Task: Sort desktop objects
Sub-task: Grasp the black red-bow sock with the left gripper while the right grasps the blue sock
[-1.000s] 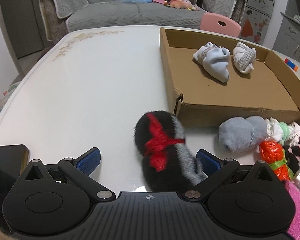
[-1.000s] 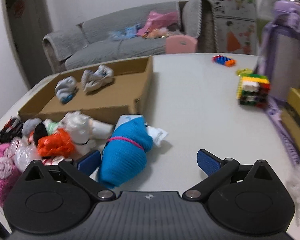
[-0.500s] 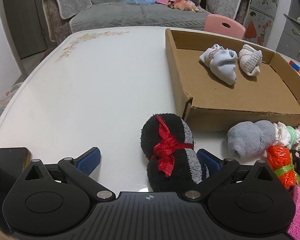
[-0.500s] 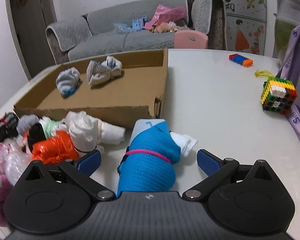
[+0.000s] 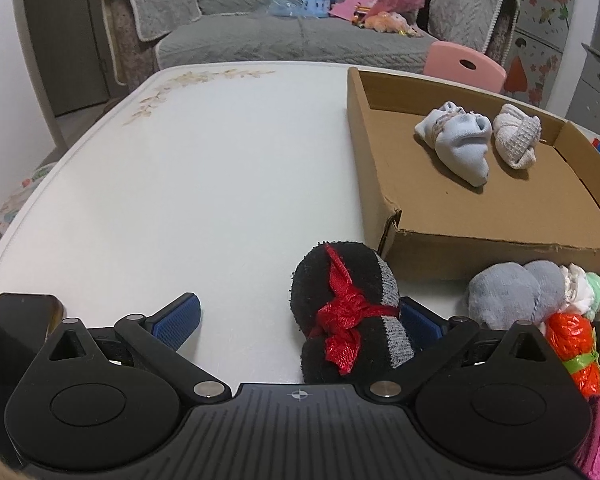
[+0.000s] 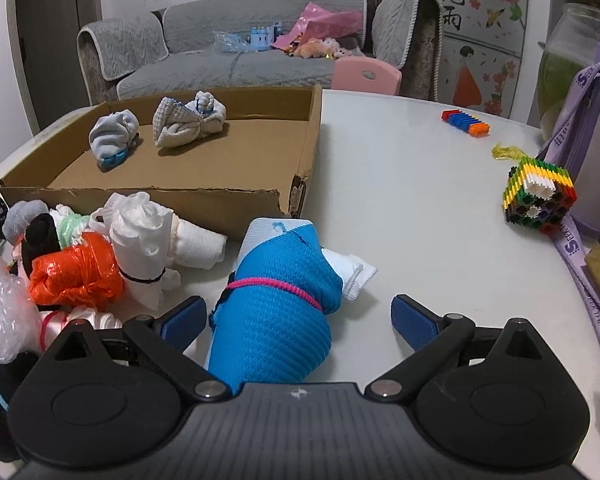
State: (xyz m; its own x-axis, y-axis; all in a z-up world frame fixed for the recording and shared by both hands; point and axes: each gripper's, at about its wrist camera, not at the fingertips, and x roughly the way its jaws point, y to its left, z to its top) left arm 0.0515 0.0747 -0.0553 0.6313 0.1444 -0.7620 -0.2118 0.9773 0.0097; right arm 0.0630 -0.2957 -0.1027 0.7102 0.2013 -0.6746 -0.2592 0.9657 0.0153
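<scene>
The right gripper (image 6: 298, 322) has slid in around the blue sock roll (image 6: 274, 312) on the desk (image 6: 420, 208), fingers closing but not yet gripping, the left gripper's (image 5: 298, 322) spread wide beside the black roll (image 5: 346, 312).

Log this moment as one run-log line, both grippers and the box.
left gripper: open, black sock bundle between | right gripper: closing, blue sock bundle between, ungripped | cardboard box: two sock bundles

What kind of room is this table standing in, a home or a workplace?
Most likely a home living room. Behind the white table stands a grey sofa with toys on it, and a small pink chair sits by a decorated fridge.
</scene>
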